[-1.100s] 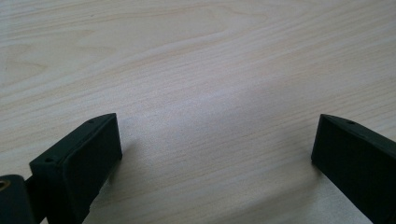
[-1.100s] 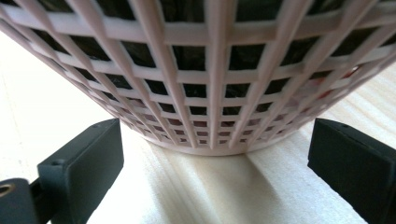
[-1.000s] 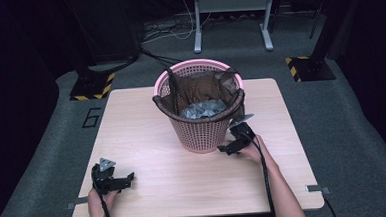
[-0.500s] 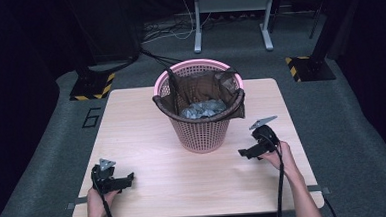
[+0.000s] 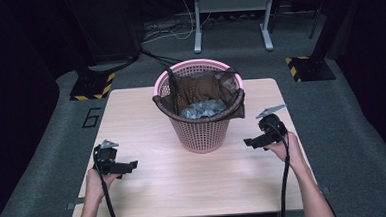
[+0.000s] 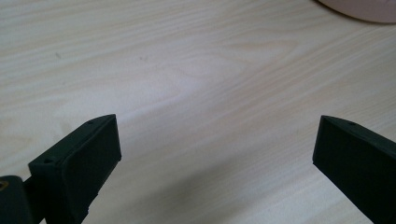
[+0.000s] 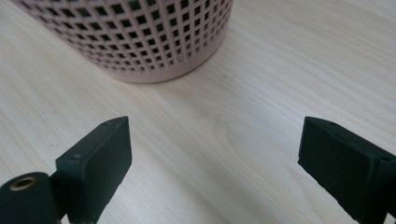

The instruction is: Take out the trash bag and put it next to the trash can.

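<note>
At mid-frame, our right tongs (image 5: 249, 142) and left tongs (image 5: 132, 165) stand apart, empty; the right's have just been closing slightly, and a careless reach may tip the pink basket (image 5: 201, 133) and spill its bag (image 5: 200, 95).

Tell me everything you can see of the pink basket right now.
The pink basket is a round plastic bin with lattice walls, narrowing toward its base. It stands upright on the wooden table, toward the far middle. A dark brown bag liner hangs inside it, folded unevenly over the rim. Crumpled greyish material lies in the liner. Neither gripper touches it; the right gripper view shows its lower wall and base resting flat on the wood.
</note>
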A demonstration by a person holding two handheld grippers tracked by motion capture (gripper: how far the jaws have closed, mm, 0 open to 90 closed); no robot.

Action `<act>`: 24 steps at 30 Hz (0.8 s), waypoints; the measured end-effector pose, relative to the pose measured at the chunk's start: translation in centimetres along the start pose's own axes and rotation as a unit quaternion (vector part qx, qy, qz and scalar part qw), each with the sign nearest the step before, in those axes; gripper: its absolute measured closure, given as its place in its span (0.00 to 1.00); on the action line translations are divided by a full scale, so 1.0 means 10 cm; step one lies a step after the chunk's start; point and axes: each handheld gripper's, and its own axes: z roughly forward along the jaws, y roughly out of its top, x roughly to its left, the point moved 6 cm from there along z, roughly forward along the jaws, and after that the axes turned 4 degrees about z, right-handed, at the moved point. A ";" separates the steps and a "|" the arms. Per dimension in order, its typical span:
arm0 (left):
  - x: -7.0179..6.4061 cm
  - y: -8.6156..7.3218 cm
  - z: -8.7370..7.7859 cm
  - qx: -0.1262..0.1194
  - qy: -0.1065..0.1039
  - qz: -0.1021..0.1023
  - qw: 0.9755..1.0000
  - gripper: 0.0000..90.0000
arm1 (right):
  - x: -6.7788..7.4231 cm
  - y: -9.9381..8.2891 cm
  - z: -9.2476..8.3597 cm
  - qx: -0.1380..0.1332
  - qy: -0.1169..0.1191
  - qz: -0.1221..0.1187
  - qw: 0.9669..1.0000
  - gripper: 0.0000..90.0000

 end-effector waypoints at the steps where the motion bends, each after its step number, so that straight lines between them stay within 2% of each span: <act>1: 0.00 0.05 0.01 -0.001 -0.006 -0.004 1.000 0.01 | -0.01 0.02 -0.01 0.000 0.002 0.005 1.000 0.10; 7: 0.03 0.33 0.01 0.002 -0.022 0.007 1.000 0.03 | -0.08 0.19 -0.10 -0.002 -0.003 0.016 1.000 0.12; 11: -0.01 0.56 -0.02 -0.008 -0.038 0.010 0.999 0.03 | -0.11 0.34 -0.20 -0.005 -0.006 0.016 1.000 0.13; 17: -0.06 0.88 -0.08 -0.014 -0.046 0.025 0.999 0.03 | -0.14 0.60 -0.35 -0.017 -0.010 0.013 1.000 0.15; 24: -0.05 1.25 -0.17 -0.024 -0.060 0.035 0.997 0.04 | -0.19 0.83 -0.51 -0.028 -0.023 0.018 0.999 0.17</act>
